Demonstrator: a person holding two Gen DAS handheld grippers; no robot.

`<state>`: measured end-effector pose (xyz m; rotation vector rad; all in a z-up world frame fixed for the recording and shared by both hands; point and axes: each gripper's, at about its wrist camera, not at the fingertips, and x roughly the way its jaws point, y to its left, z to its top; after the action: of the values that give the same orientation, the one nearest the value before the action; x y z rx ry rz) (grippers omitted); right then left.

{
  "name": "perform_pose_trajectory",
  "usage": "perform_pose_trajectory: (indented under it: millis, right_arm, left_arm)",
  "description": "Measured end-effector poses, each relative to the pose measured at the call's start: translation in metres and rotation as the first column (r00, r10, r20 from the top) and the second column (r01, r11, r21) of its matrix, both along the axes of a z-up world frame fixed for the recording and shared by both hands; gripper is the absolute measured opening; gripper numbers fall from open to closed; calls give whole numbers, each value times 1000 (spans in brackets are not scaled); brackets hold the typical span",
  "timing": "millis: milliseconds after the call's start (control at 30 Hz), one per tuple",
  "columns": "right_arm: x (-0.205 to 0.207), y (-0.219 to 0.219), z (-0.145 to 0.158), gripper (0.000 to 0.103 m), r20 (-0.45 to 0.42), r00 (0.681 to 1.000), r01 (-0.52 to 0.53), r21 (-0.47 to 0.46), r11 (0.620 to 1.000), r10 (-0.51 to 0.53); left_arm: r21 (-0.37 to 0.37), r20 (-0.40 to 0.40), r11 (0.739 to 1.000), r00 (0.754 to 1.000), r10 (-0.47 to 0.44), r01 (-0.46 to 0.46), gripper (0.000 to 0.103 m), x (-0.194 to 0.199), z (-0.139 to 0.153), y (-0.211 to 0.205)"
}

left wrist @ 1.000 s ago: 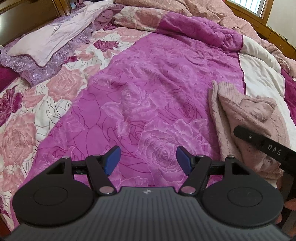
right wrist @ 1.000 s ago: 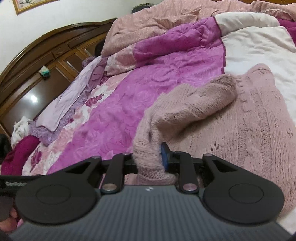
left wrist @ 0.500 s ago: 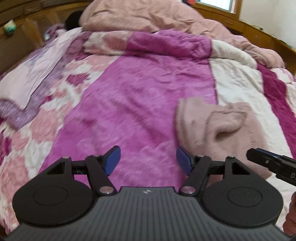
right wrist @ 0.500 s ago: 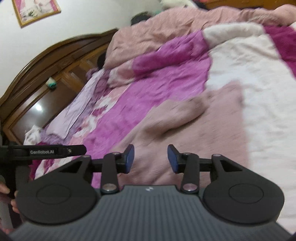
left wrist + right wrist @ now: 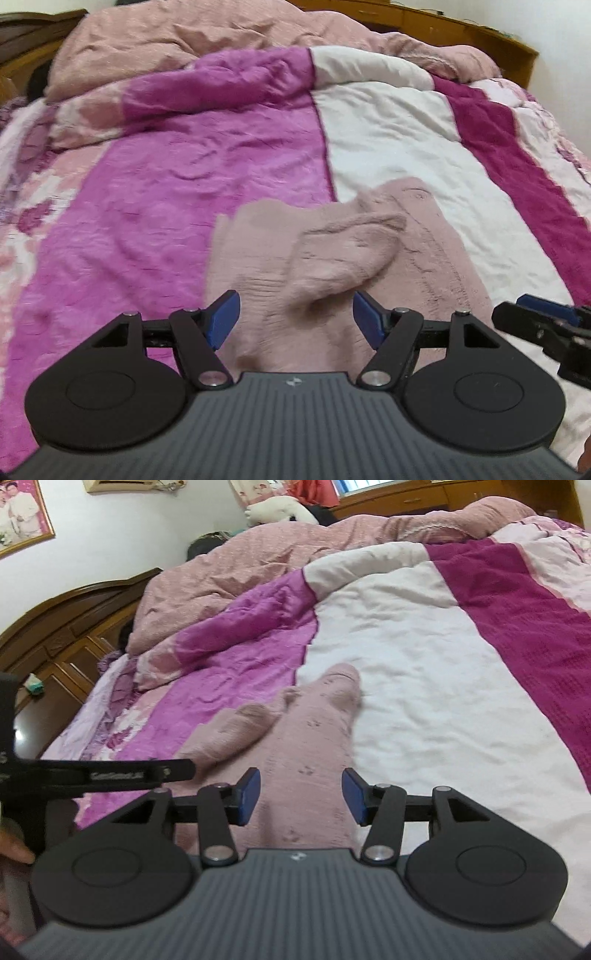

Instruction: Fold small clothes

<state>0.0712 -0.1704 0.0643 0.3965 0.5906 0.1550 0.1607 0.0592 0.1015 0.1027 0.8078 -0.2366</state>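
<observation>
Sweater (image 5: 332, 258) sleeve fold shows clearest from left wrist.

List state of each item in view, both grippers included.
left gripper: open, nothing between the pads, above the sweater
right gripper: jaws just been opening, now open, nothing gripped
pink knit sweater: lying on the bed, sleeve folded over the body, not held
quilt: spread over the bed, bunched at the far end
</observation>
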Motion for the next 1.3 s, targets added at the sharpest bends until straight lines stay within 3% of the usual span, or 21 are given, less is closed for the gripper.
perform_pose_trajectory:
  millis: [133,267,333,400,500,600,733,1067,1167,1300]
  right_arm:
    - [1,-7,-7,53,-13,1000,22,10,1000,-22]
    - [3,-12,-15,53,-24,999,41,44,998,-40]
    - [2,-14,-17,53,-23,999,42,57,998,-40]
    - [2,-15,-18,53,-21,999,42,64,997,-41]
    - [2,-15,-17,53,-17,999,39,64,997,-38]
    - [4,-13,-17,53,-11,1000,26,70,997,-25]
    - [6,-5,-22,53,-15,1000,4,80,997,-2]
    - [1,6,-21,53,-24,999,-25,62,998,26]
    - [0,7,-21,53,-24,999,-27,56,998,28]
    - [0,10,-21,53,-31,999,-19,62,998,21]
  left_arm:
    - [-71,0,997,1000,-5,5,74,16,-17,-6]
    - [-56,4,998,1000,4,-4,72,35,-32,-15]
    - [-38,30,999,999,11,-10,47,38,-36,-18]
    - [-40,55,999,998,28,-25,14,37,-34,-15]
    - [-88,114,993,990,87,-77,13,34,-19,1]
    - [-122,137,984,980,147,-131,13,44,-11,27]
    - [-134,-16,972,981,192,-192,14,71,-37,48]
    - [-165,-14,968,982,191,-190,49,51,-28,60]
    - [-164,-27,973,987,158,-160,67,28,-21,67]
    - [-112,-43,985,991,126,-130,71,2,-23,73]
